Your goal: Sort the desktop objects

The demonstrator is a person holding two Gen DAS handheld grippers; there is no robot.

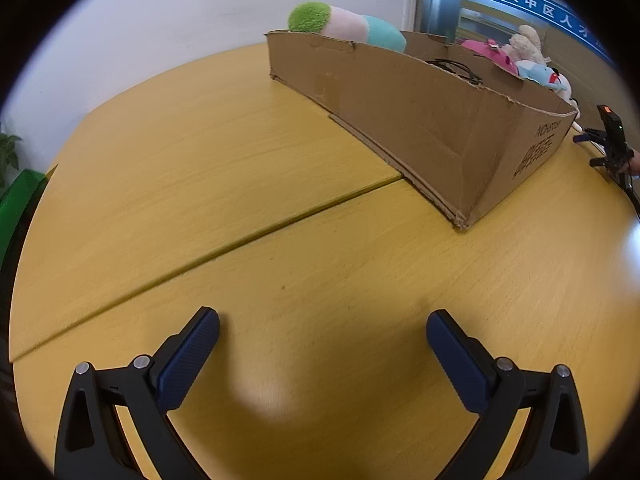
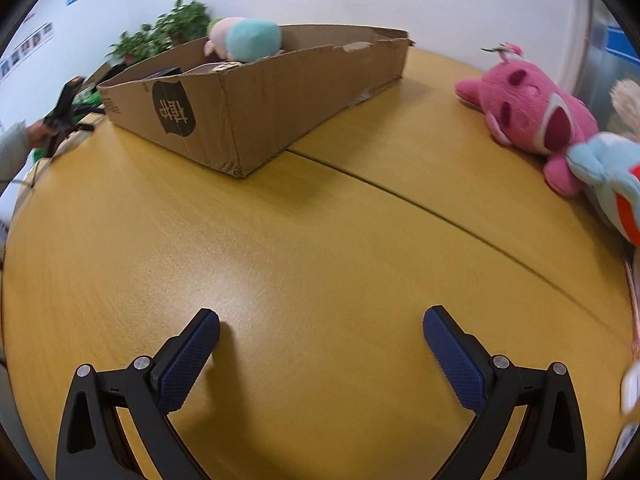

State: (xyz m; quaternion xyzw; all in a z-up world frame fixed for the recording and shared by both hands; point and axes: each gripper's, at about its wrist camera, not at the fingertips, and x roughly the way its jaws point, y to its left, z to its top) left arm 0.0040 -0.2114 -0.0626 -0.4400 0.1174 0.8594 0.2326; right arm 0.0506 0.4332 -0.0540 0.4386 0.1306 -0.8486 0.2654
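A shallow cardboard box (image 1: pixel 420 120) (image 2: pixel 248 108) lies on the yellow wooden table (image 1: pixel 280 248) (image 2: pixel 304 232). A pastel plush with green, pink and teal parts (image 1: pixel 344 26) (image 2: pixel 246 40) rests in the box beside a black cable (image 1: pixel 456 68). A pink plush (image 2: pixel 524 108) (image 1: pixel 486 50), a light-blue plush (image 2: pixel 608 184) (image 1: pixel 538 72) and a beige plush (image 1: pixel 526 44) lie on the table to the right of the box. My left gripper (image 1: pixel 322 330) and my right gripper (image 2: pixel 320 326) both hover open over bare tabletop, nothing between the fingers.
A seam (image 1: pixel 224 240) (image 2: pixel 440 208) runs across the tabletop. A potted plant (image 2: pixel 172 28) stands behind the box by the wall. A person's hand (image 2: pixel 38 134) holds the other gripper at the left table edge. Something green (image 1: pixel 18 204) sits beside the table's left edge.
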